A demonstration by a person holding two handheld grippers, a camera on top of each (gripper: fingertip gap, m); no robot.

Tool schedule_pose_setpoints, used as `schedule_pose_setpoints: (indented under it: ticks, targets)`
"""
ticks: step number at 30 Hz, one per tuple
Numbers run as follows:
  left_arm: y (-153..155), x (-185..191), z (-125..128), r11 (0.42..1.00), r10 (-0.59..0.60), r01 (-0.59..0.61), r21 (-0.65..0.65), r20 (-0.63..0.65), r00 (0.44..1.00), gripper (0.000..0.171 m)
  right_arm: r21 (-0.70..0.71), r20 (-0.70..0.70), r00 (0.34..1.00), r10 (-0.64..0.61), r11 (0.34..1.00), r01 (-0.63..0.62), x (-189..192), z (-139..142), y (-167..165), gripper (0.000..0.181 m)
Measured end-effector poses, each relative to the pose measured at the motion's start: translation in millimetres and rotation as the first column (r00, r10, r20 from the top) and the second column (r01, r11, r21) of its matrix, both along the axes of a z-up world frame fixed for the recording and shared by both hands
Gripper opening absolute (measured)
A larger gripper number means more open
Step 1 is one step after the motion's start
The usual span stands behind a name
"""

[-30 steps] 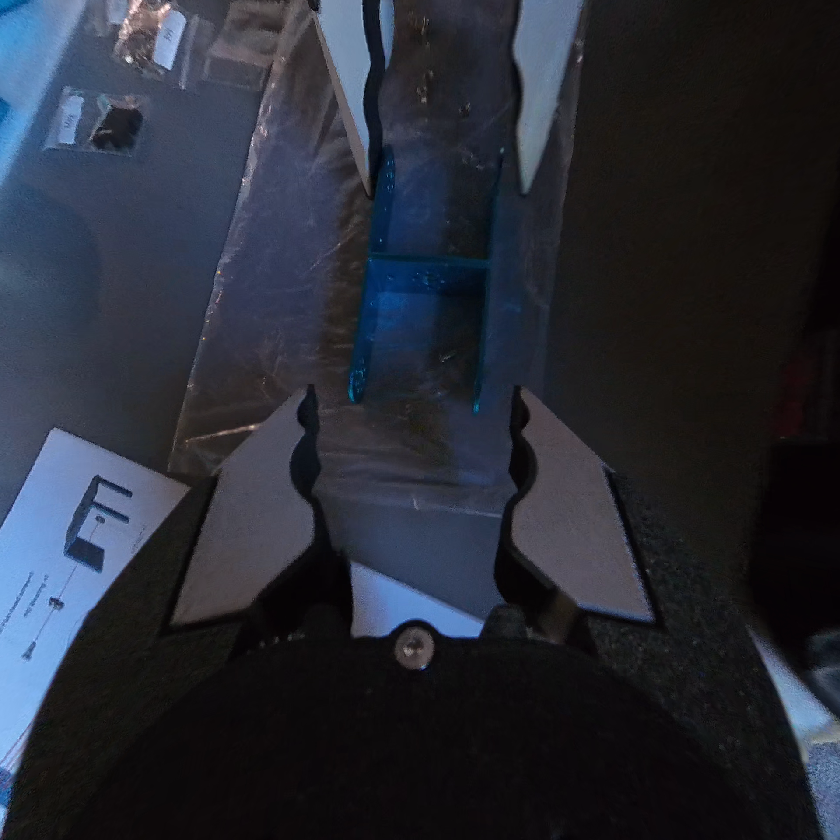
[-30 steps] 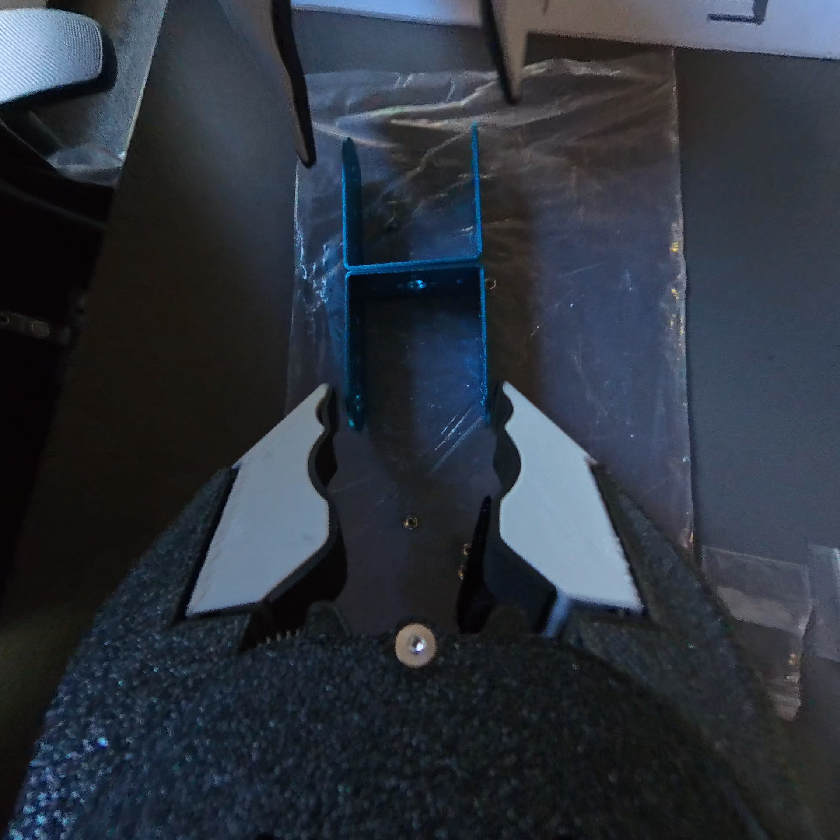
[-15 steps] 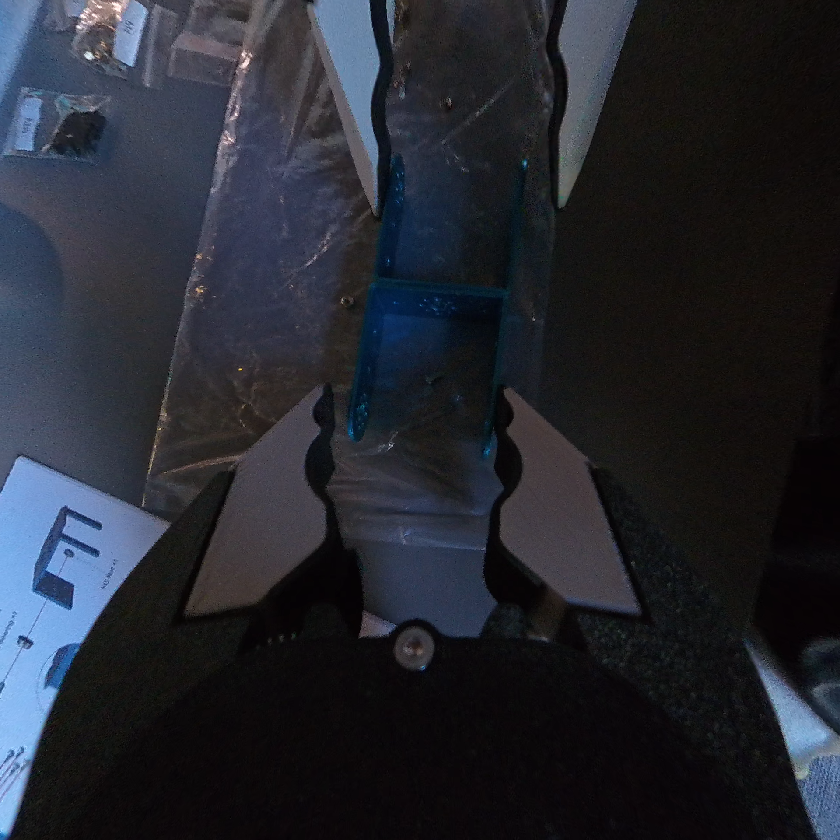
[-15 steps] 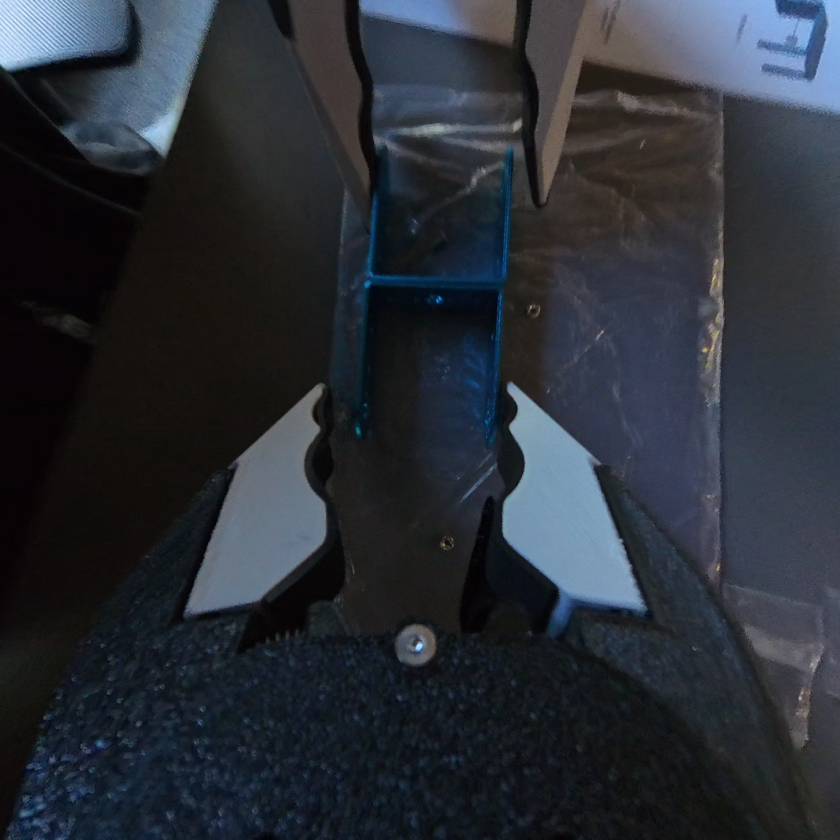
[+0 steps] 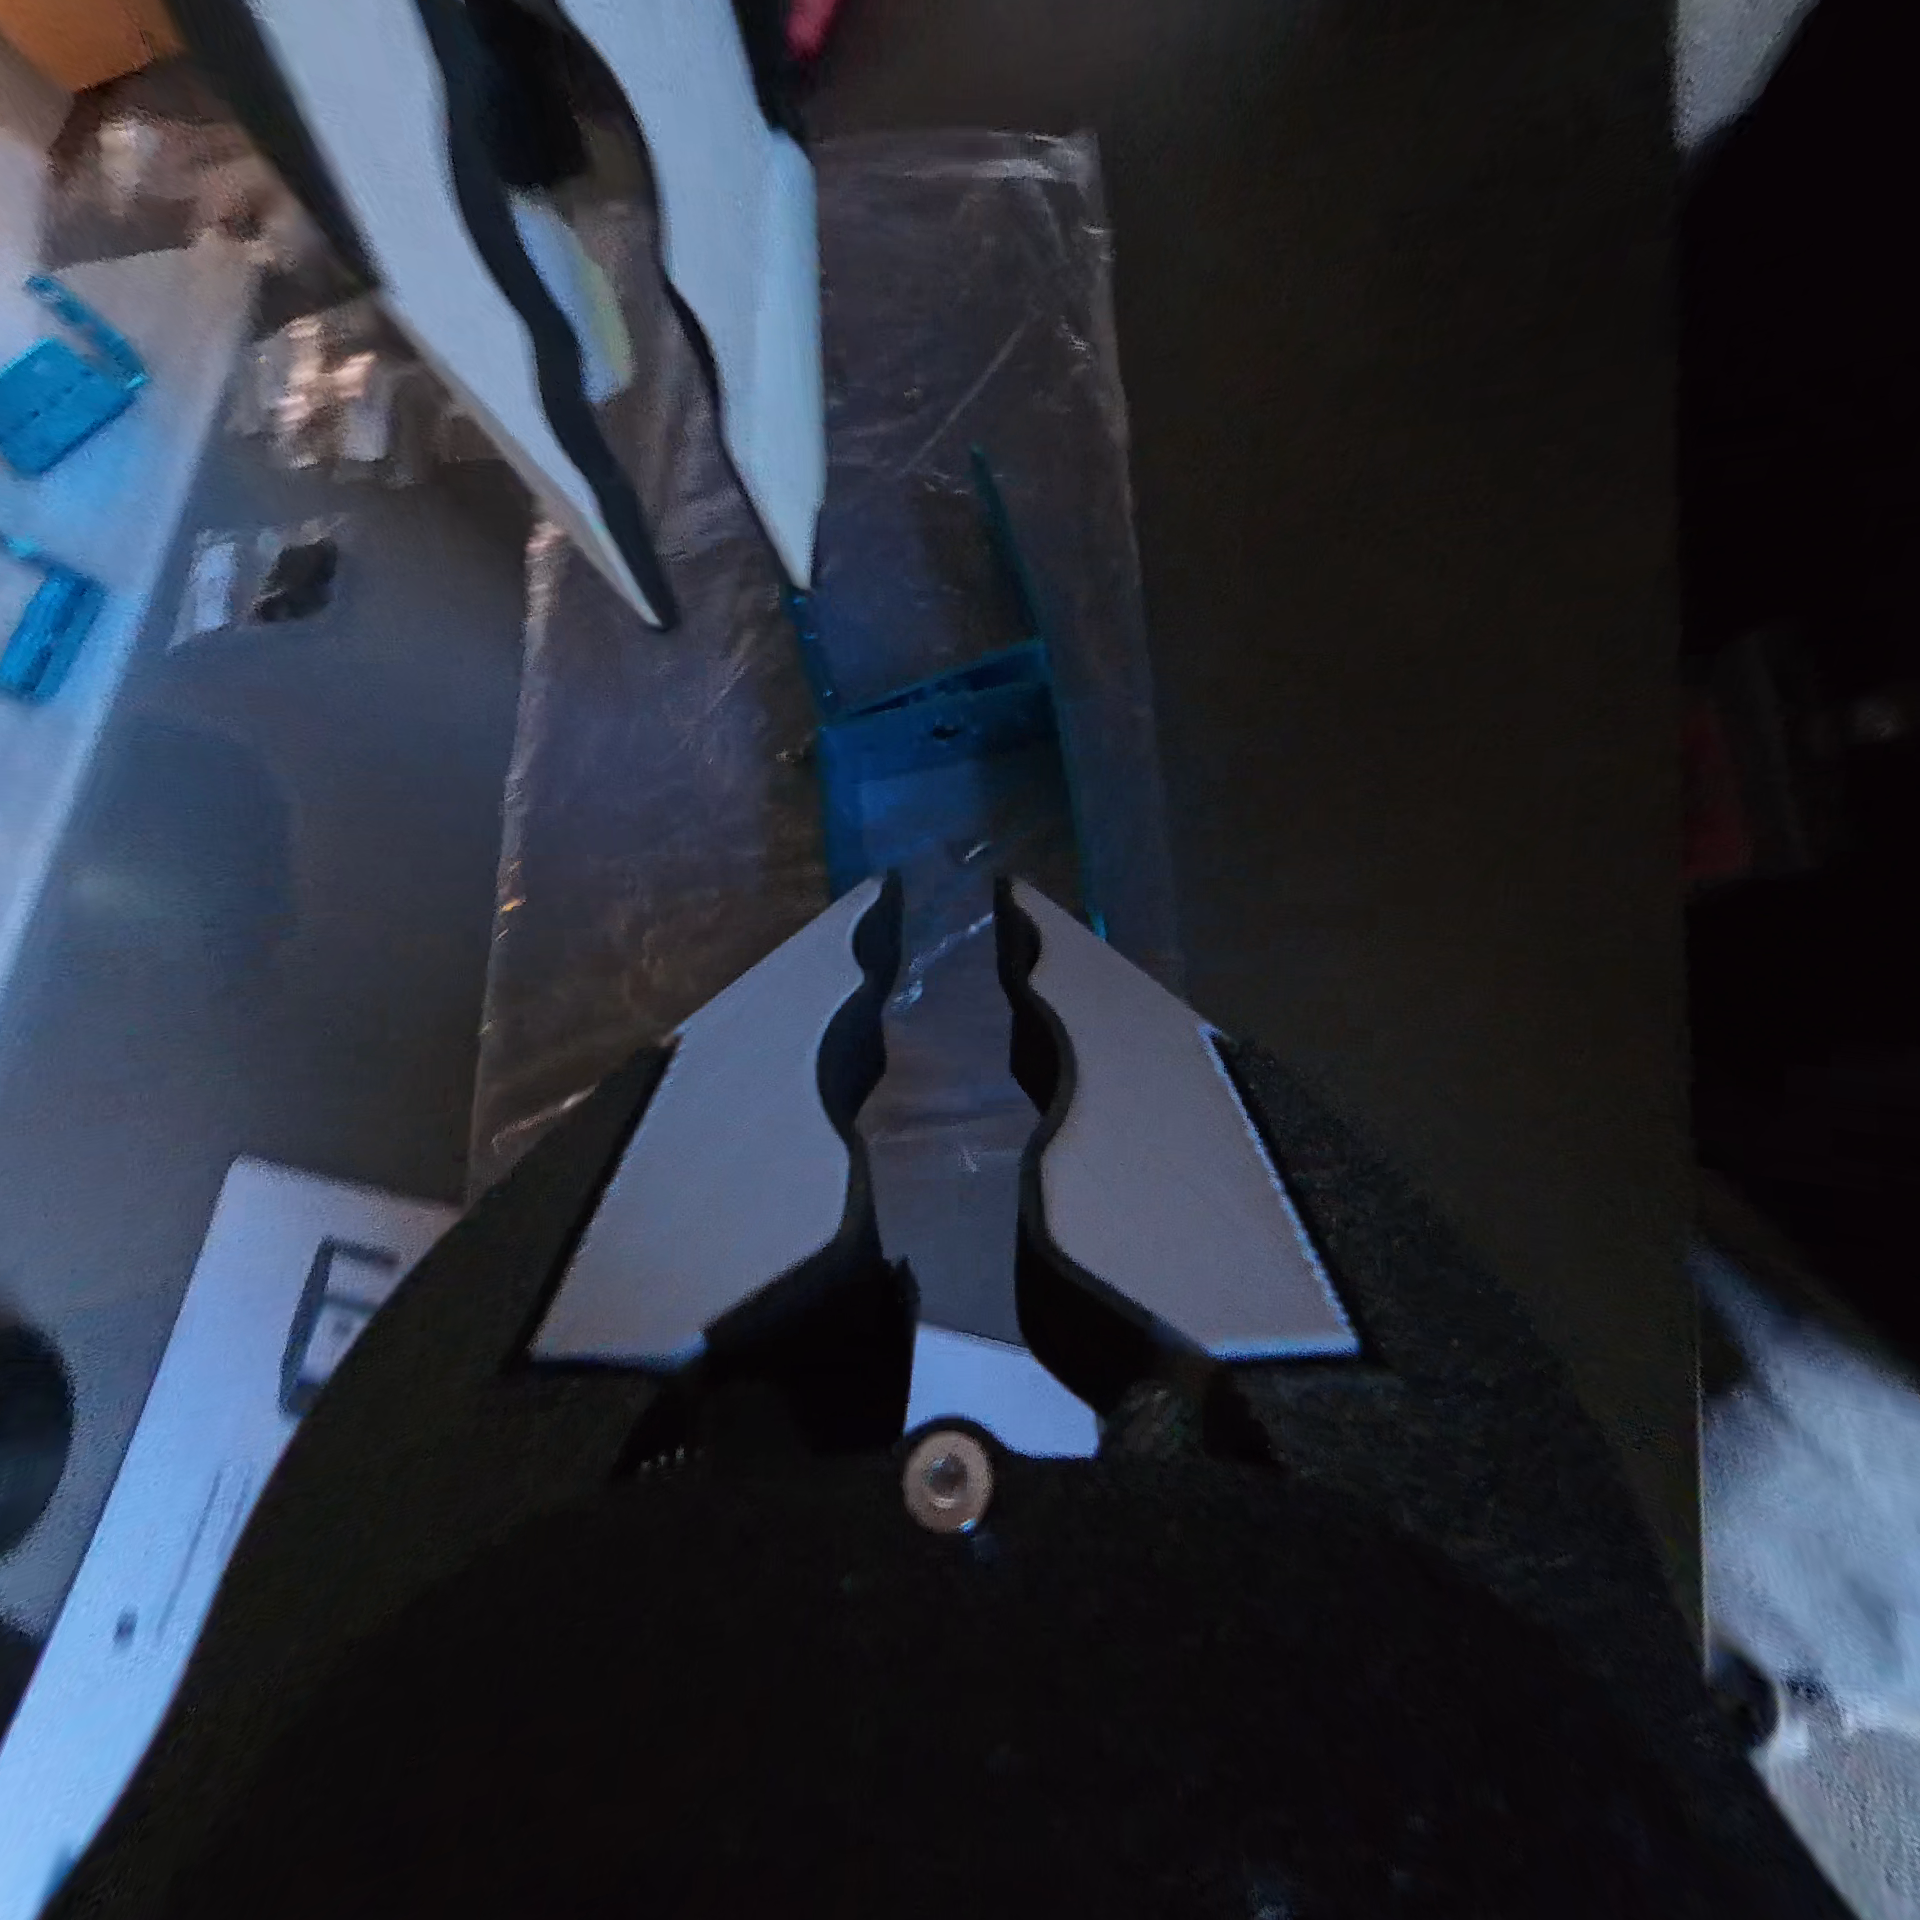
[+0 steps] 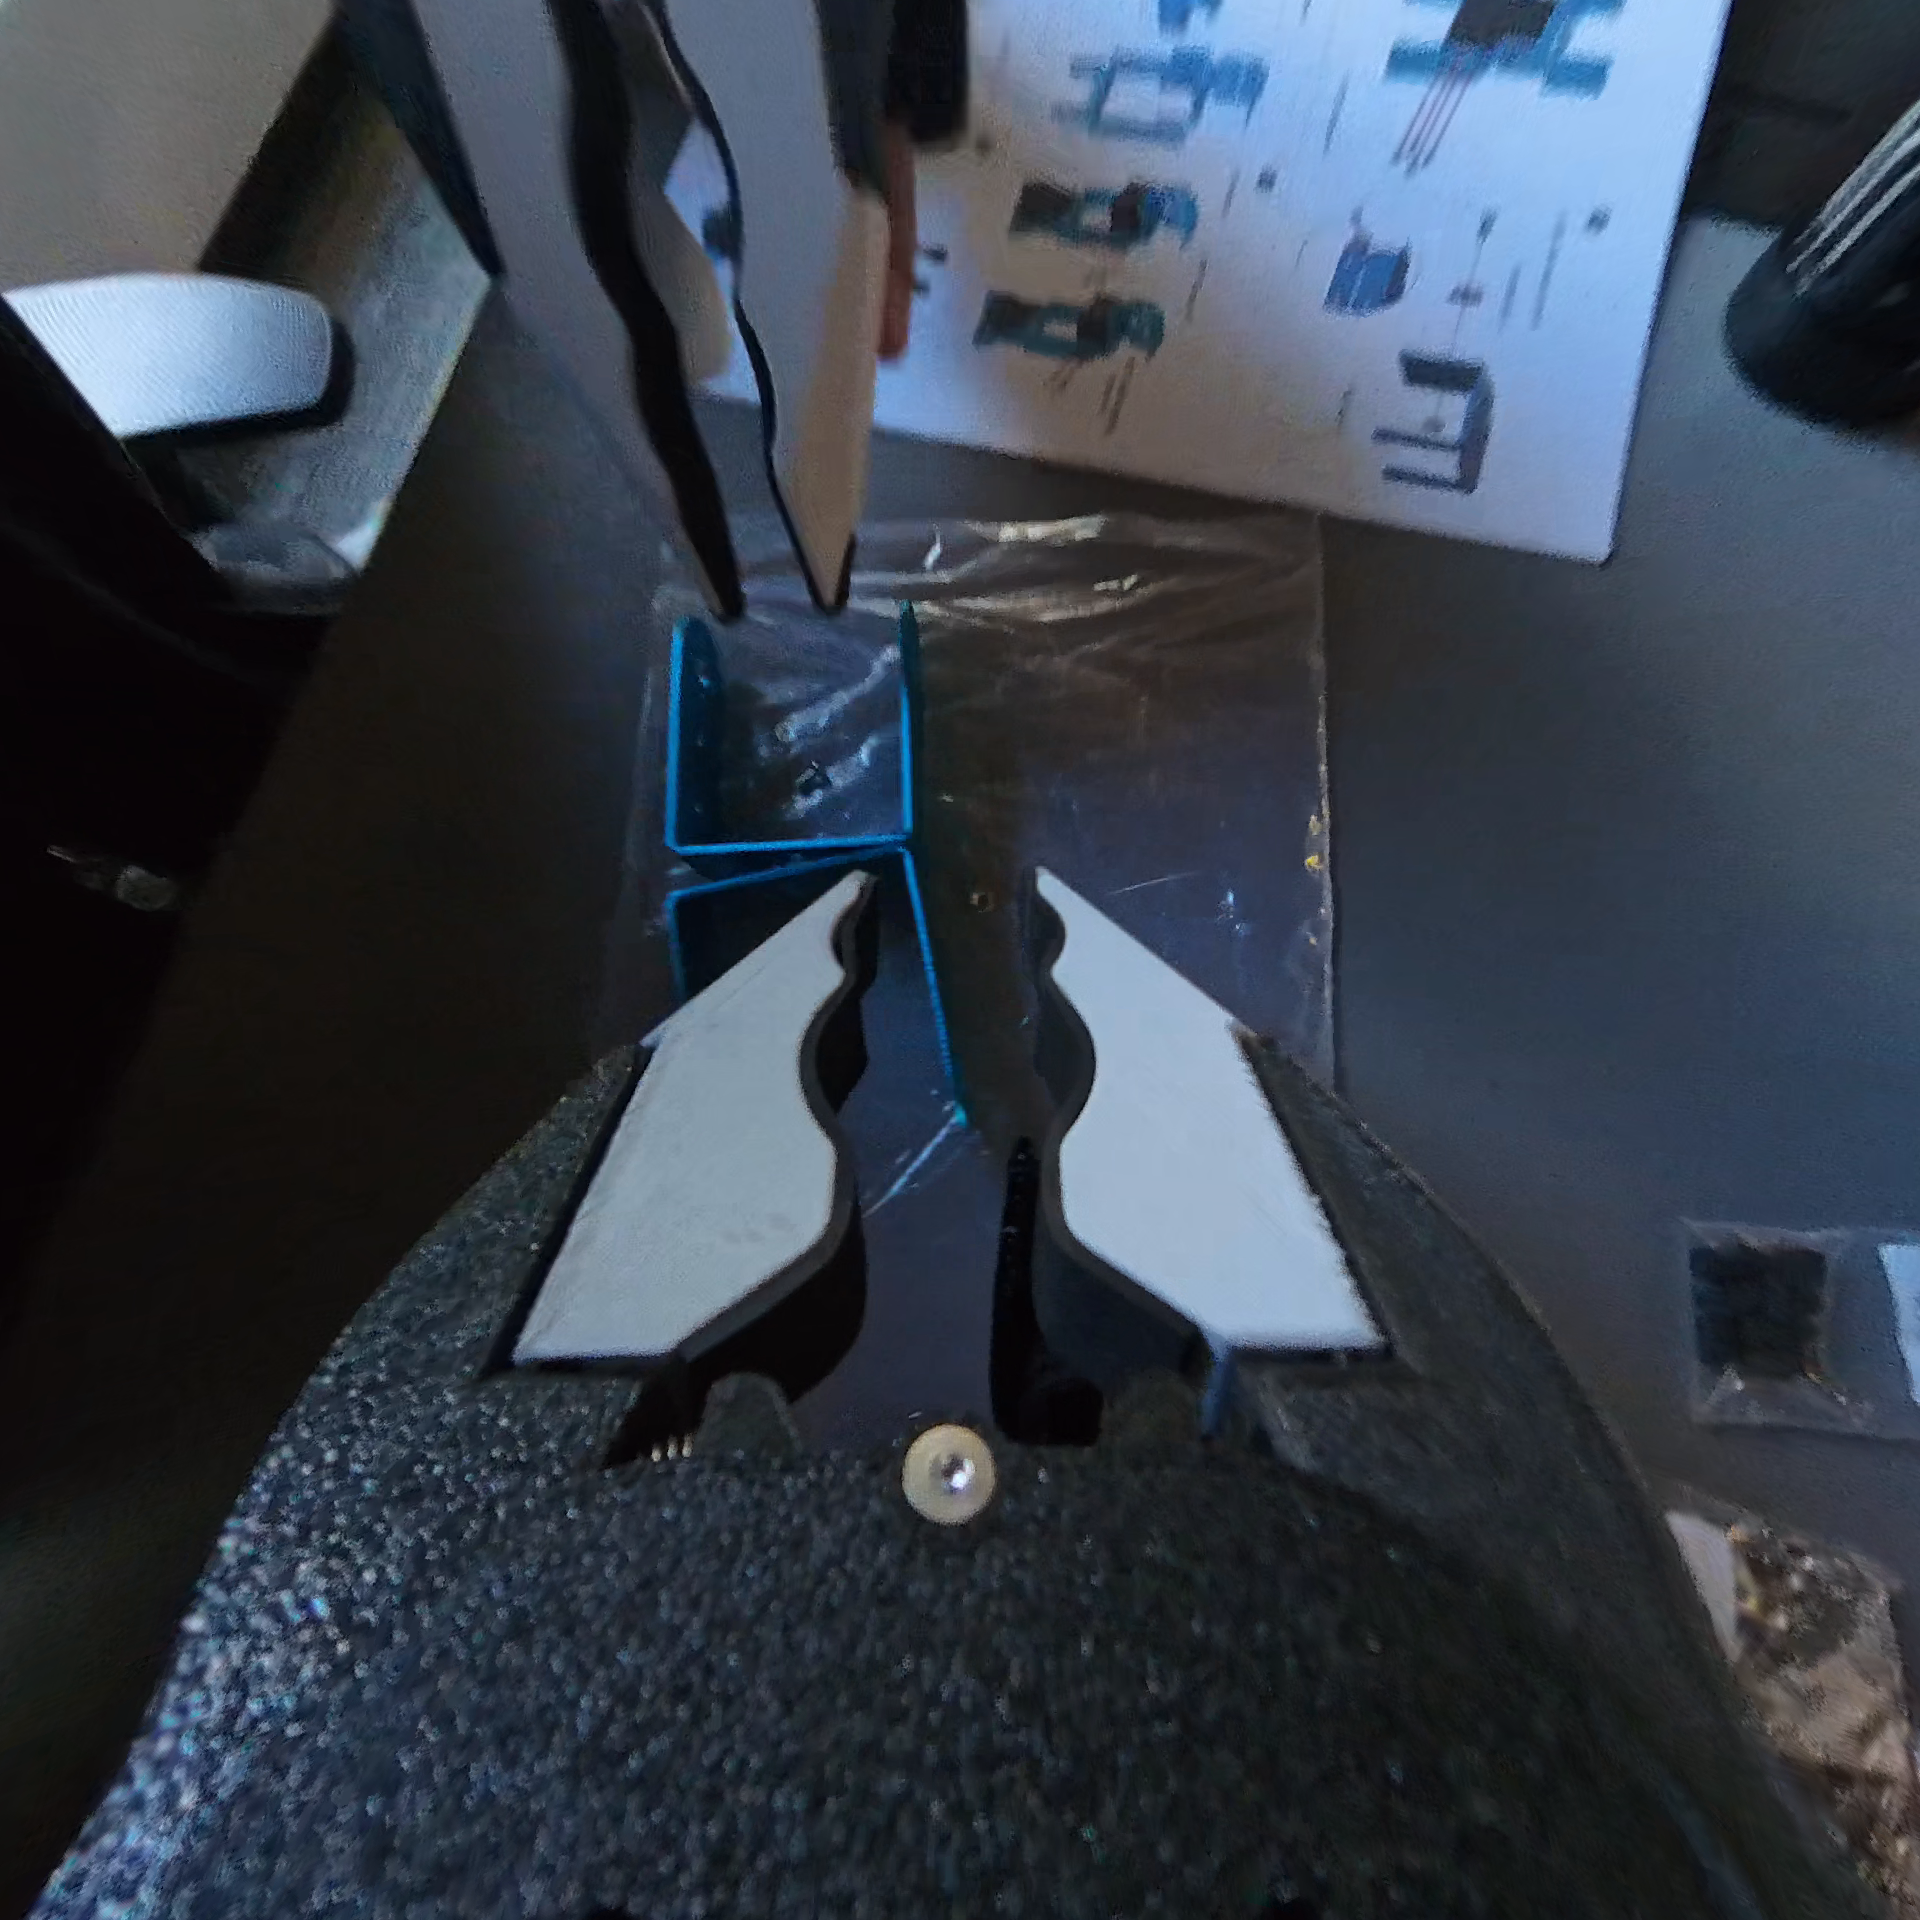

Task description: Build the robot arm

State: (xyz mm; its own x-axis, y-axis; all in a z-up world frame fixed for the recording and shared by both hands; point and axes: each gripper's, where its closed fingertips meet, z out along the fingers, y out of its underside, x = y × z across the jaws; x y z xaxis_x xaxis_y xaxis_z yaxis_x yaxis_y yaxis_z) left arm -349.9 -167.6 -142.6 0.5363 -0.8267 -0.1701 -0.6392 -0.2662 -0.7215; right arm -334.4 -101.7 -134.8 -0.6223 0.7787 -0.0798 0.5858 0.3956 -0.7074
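Observation:
Two blue U-shaped metal brackets (image 5: 935,727) lie back to back, in an H shape, in what looks like a clear plastic bag (image 5: 644,831) on the dark table. My left gripper (image 5: 945,881) hovers over the near bracket, jaws narrowed to a small gap, with only plastic showing between them. My right gripper (image 6: 953,876) is partly closed with one thin wall of the brackets (image 6: 930,987) between its fingers, and a gap still shows beside the wall. The bag (image 6: 1143,727), the left gripper (image 6: 781,608) and the right gripper (image 5: 727,603) each also show in the other view.
A white instruction sheet (image 6: 1299,260) lies beyond the bag and also shows in the left wrist view (image 5: 208,1403). Small bags of hardware (image 6: 1756,1320) and blue parts (image 5: 52,405) lie to the sides. A black cylinder (image 6: 1829,260) and a chair armrest (image 6: 177,353) are nearby. Across from one pair of fingers to the other is roughly 8 cm. From either gripper's tips it is about 25 cm to the black cylinder (image 6: 1829,260).
Both grippers have narrowed their jaws and shifted sideways. The right gripper moved in over the brackets, so one wall is between its fingers. The views are blurred with motion.

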Motion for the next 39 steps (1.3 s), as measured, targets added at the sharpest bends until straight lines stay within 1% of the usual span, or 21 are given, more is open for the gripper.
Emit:
schedule_pose_setpoints:
  ticks: [1, 2, 4, 5, 7, 10, 13, 17, 21, 23, 25, 27, 28, 30, 34, 36, 39]
  targets:
    - [-2, 4, -4, 0.997, -0.064, 0.063, -0.035, -0.012, 0.998, 0.016, -0.011, -0.019, 1.000, -0.024, 1.000, 0.024, 4, 6, -2, 0.026]
    - [-2, 5, -10, 0.993, -0.102, 0.100, -0.063, -0.035, 0.994, 0.016, -0.026, -0.010, 0.999, -0.045, 0.999, 0.045, 12, 8, -5, 0.027]
    - [1, 6, -25, 0.983, -0.159, 0.148, -0.107, -0.094, 0.983, 0.019, 0.009, 0.075, 0.993, -0.090, 0.996, 0.090, 33, -8, -9, 0.033]
    - [6, 6, -29, 0.983, -0.170, 0.159, -0.092, -0.125, 0.978, 0.020, 0.026, 0.095, 0.990, -0.106, 0.994, 0.104, 44, -16, -13, 0.033]
    - [8, 11, -34, 0.977, -0.206, 0.195, -0.084, -0.143, 0.968, 0.020, 0.022, 0.090, 0.985, -0.146, 0.989, 0.144, 56, -25, -22, 0.031]
    - [8, 13, -34, 0.970, -0.232, 0.218, -0.105, -0.149, 0.961, 0.024, -0.010, 0.075, 0.980, -0.185, 0.982, 0.186, 57, -31, -39, 0.031]
    - [9, 14, -34, 0.968, -0.245, 0.230, -0.103, -0.173, 0.954, 0.024, -0.037, 0.050, 0.982, -0.184, 0.982, 0.185, 47, -29, -52, 0.031]
    - [9, 16, -34, 0.963, -0.254, 0.234, -0.131, -0.164, 0.953, 0.023, -0.070, 0.045, 0.984, -0.170, 0.982, 0.173, 37, -28, -59, 0.032]
    - [7, 16, -35, 0.962, -0.258, 0.237, -0.138, -0.165, 0.952, 0.018, -0.094, 0.065, 0.983, -0.170, 0.980, 0.175, 40, -27, -59, 0.035]
    - [5, 17, -35, 0.959, -0.265, 0.243, -0.147, -0.159, 0.951, 0.013, -0.089, 0.059, 0.984, -0.168, 0.981, 0.173, 41, -26, -58, 0.033]
    - [5, 17, -36, 0.959, -0.256, 0.233, -0.159, -0.146, 0.955, 0.012, -0.121, 0.064, 0.986, -0.156, 0.979, 0.162, 39, -25, -61, 0.033]
    - [5, 18, -36, 0.959, -0.248, 0.224, -0.171, -0.135, 0.959, 0.011, -0.167, 0.079, 0.988, -0.132, 0.975, 0.144, 38, -24, -69, 0.039]
    - [5, 18, -36, 0.960, -0.245, 0.222, -0.169, -0.133, 0.960, 0.010, -0.169, 0.082, 0.988, -0.127, 0.976, 0.140, 38, -24, -70, 0.039]
    - [5, 19, -36, 0.963, -0.239, 0.216, -0.163, -0.134, 0.962, 0.008, -0.123, 0.064, 0.986, -0.151, 0.980, 0.158, 38, -25, -61, 0.039]
    - [6, 20, -36, 0.970, -0.213, 0.194, -0.144, -0.130, 0.968, 0.004, -0.091, 0.044, 0.984, -0.172, 0.980, 0.175, 41, -23, -50, 0.036]
    - [6, 20, -36, 0.974, -0.196, 0.178, -0.143, -0.123, 0.973, 0.001, -0.035, 0.030, 0.986, -0.163, 0.986, 0.164, 44, -26, -45, 0.033]
    - [7, 18, -36, 0.978, -0.182, 0.164, -0.125, -0.149, 0.972, 0.000, -0.002, 0.022, 0.989, -0.149, 0.989, 0.149, 46, -25, -43, 0.031]
